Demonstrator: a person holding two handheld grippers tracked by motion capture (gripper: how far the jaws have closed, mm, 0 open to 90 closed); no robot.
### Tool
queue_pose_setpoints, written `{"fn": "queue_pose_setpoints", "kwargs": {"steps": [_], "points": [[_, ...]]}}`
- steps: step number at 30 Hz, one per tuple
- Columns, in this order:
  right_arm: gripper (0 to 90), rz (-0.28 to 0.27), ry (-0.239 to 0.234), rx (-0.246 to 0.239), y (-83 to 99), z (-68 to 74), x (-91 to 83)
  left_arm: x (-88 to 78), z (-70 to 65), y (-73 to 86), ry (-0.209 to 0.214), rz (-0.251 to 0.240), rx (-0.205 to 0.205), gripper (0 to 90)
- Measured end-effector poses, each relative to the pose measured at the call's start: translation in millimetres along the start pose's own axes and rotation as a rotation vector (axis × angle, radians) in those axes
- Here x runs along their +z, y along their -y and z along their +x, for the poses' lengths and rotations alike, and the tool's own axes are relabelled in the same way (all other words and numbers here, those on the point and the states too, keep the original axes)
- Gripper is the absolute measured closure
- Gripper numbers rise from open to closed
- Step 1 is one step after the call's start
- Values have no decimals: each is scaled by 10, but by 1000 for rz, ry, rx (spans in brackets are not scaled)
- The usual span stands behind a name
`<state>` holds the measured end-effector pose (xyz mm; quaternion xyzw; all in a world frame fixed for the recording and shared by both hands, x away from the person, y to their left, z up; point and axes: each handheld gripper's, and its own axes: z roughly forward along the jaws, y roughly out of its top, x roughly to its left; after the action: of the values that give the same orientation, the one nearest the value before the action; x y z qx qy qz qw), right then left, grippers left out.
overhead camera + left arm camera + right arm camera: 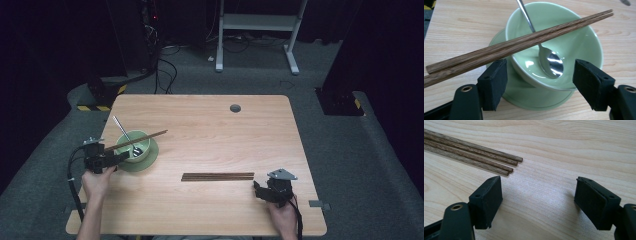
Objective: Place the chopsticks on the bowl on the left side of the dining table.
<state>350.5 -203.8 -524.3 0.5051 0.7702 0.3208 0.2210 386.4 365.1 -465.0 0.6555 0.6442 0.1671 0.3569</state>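
Chopstick pair [519,43] lies across green bowl [574,50], centre frame. Left claw [540,75] wide, empty, its jaws just below the sticks. Right claw [537,195] wide, empty. Risk: a nudge rolls the pair off the rim.

Light wooden table [210,210], rounded corners, round grommet hole [235,108] near far edge. Grey carpet floor [250,82] around it. White metal frame stand [257,22] beyond table. Black cables [165,70] on floor far left. Yellow-black striped base [95,107] beside table's far-left corner.
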Motion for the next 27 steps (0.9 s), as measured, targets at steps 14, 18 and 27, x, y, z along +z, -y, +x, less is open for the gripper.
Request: {"fn": "queue_pose_setpoints", "kwargs": {"steps": [14, 18, 27], "points": [[221, 0, 0, 0, 0, 0, 0, 50, 47, -84, -40, -1, 7, 286], [221, 0, 0, 0, 0, 0, 0, 65, 64, -110, -42, -1, 1, 287], [221, 0, 0, 0, 0, 0, 0, 82, 130, -127, -40, -8, -37, 289]]}}
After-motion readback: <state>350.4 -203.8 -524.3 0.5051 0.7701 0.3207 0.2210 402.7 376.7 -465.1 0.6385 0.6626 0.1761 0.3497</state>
